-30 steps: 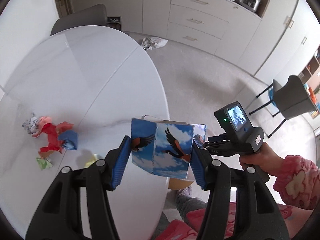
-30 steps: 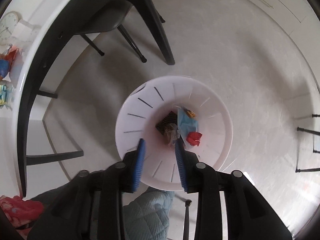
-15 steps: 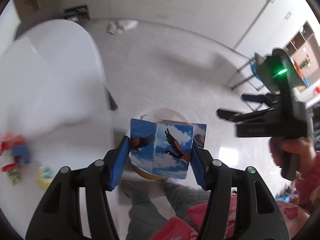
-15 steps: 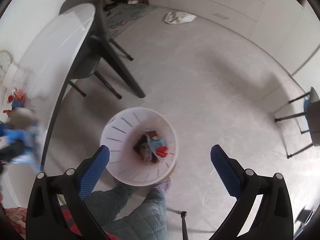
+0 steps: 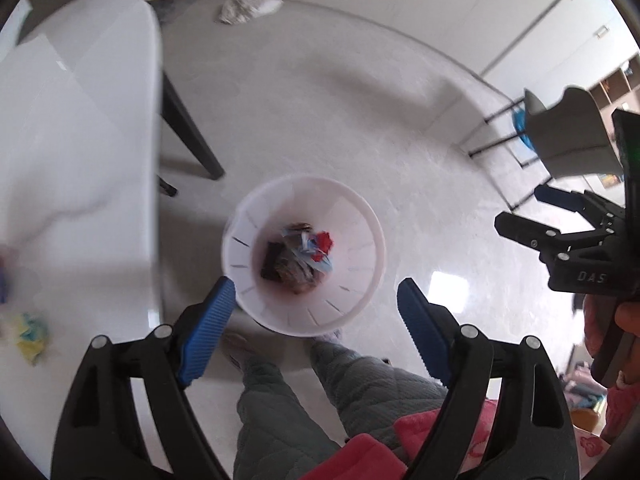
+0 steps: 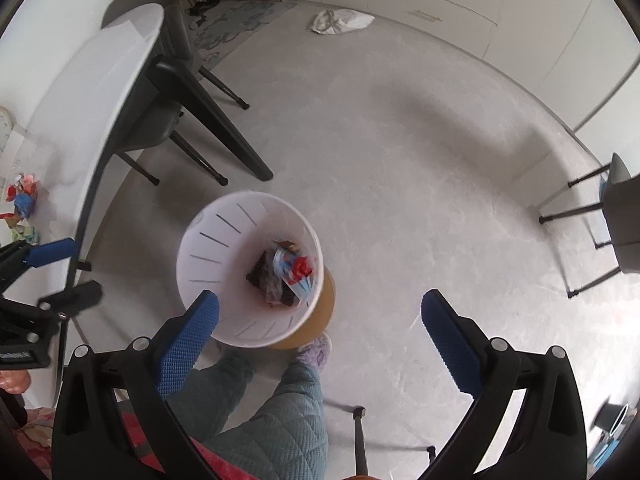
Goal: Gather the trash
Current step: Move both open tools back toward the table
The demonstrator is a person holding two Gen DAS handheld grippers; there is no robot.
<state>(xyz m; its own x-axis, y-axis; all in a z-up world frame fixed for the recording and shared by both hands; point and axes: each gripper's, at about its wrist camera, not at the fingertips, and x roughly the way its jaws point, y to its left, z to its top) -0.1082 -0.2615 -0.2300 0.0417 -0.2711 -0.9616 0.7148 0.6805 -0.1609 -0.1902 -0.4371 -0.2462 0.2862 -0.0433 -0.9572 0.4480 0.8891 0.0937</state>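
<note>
- Left wrist view looks almost straight down on the white bin (image 5: 362, 216), which stands on the floor just beside the desk (image 5: 80, 140) edge, near the person's feet.
- Left claw (image 5: 316, 326) is opening wide above the bin; nothing is between its blue pads.
- Right claw (image 6: 320, 334) stands fully open and empty, also above the bin but a little to the side of it.
- Inside the bin is a small heap (image 5: 298, 256): a dark flat piece, crumpled grey paper, a light blue printed piece and a red scrap. Blur hides the finer detail, so I cannot tell each item for sure.
- More trash (image 6: 22, 204) waits on the desk, well apart from the bin: red, blue and green crumpled bits. A yellow-green scrap (image 5: 32, 330) also lies there, closer to the desk edge.
- A white crumpled bag (image 6: 340, 22) lies on the floor far from the bin, near the cabinets.
- Risk, in my judgement: both claws hang close together over the bin, so they may knock each other when one turns back to the desk.
- Another risk: the bin looks light and the feet are just beside it; a kick or a low claw could tip it and spill the heap.
- Small paper bits on the desk are soft and thin, so a claw may pinch only part of one and drop it on the way to the bin.
</note>
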